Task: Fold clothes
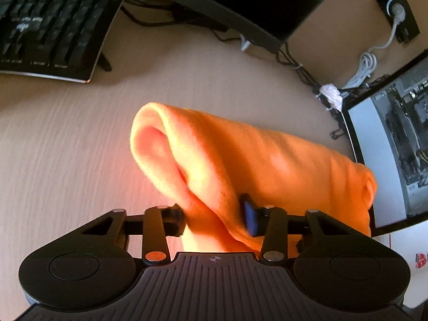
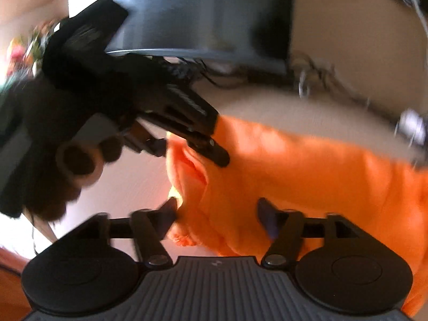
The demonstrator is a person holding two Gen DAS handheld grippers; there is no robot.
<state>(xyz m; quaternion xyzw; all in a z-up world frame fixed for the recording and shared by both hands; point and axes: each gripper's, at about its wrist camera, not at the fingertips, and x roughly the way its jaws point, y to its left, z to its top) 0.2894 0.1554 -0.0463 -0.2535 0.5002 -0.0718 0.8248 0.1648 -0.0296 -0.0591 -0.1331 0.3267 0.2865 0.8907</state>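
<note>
Cloth: orange garment (image 1: pixel 267 155), rolled in a loose fold, lifted above the desk (image 1: pixel 67 133) between both grippers.
Left gripper (image 1: pixel 214 219): jaws closed on a bunched end of the cloth; fabric fills the gap.
Right gripper (image 2: pixel 216 214): jaws partly apart with cloth (image 2: pixel 307 176) bunched between them; view is blurred, so I cannot tell whether it grips.
Keyboard (image 1: pixel 48 26): at the desk's far left.
Monitor (image 1: pixel 396 144): right of the cloth, lit.
</note>
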